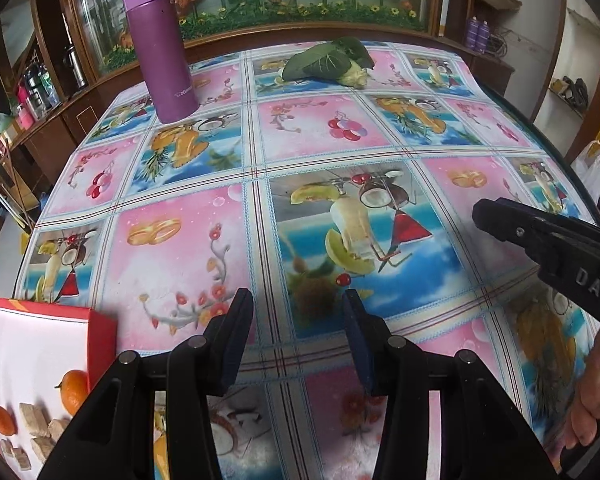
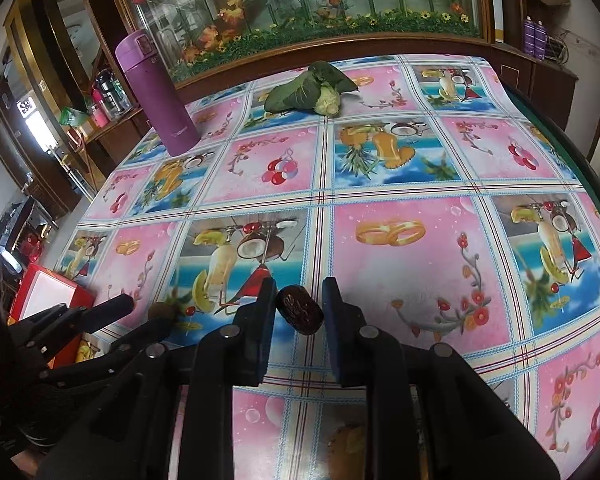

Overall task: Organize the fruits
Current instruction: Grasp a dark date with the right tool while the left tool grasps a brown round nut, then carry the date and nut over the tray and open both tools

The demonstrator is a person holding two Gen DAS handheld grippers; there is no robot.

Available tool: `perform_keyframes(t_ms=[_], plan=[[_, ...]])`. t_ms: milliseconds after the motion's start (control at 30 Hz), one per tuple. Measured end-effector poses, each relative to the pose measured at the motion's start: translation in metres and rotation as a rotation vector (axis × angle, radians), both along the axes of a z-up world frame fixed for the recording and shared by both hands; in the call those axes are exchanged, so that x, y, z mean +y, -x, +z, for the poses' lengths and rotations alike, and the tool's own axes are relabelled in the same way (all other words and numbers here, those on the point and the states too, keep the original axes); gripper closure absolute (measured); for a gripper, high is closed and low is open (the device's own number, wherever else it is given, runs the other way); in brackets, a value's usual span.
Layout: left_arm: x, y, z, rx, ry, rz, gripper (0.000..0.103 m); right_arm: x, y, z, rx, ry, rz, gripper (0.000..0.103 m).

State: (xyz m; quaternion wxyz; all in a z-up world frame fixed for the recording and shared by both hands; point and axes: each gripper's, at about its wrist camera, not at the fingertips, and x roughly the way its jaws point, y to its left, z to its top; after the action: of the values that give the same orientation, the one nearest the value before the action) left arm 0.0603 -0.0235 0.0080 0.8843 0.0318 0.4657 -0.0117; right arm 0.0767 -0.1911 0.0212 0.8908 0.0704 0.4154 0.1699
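Looking out from the left wrist, the left gripper hangs over the patterned tablecloth with its jaws spread and nothing between them. At eight o'clock sits a red box with a white inside, holding two oranges and some pale biscuit pieces. A purple flask stands at eleven o'clock and a leafy vegetable lies at twelve, both well apart from the tool. The right gripper reaches in from three o'clock, a hand on its handle.

From the right wrist, a small dark oval fruit, possibly a date, sits between the right gripper's fingers; it appears pinched and lifted, though contact on the right pad is hard to confirm. The box shows at nine o'clock beside the left gripper, with a small brown round thing near it that is too blurred to name.

The step in hand seems to be carrying this fruit to the box. It is small and smooth, so steady pressure and a level path toward nine o'clock, clearing the box wall before releasing low, would serve best.
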Motion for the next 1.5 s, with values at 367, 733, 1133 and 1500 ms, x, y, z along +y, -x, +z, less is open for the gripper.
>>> perform_keyframes(t_ms=[367, 733, 1133, 1500], plan=[[-0.001, -0.011, -0.01, 0.01, 0.048, -0.019, 0.08, 0.004, -0.001, -0.005, 0.02, 0.005, 0.007, 0.078], [0.0, -0.003, -0.004, -0.038, 0.013, -0.004, 0.082, 0.006, -0.001, -0.006, 0.01, 0.016, 0.005, 0.078], [0.026, 0.055, 0.035, -0.191, -0.006, 0.056, 0.082, 0.012, 0.0, -0.01, -0.033, 0.043, -0.019, 0.078], [0.067, 0.097, 0.054, -0.257, 0.021, 0.12, 0.082, 0.052, 0.02, 0.001, -0.097, -0.034, 0.007, 0.078]])
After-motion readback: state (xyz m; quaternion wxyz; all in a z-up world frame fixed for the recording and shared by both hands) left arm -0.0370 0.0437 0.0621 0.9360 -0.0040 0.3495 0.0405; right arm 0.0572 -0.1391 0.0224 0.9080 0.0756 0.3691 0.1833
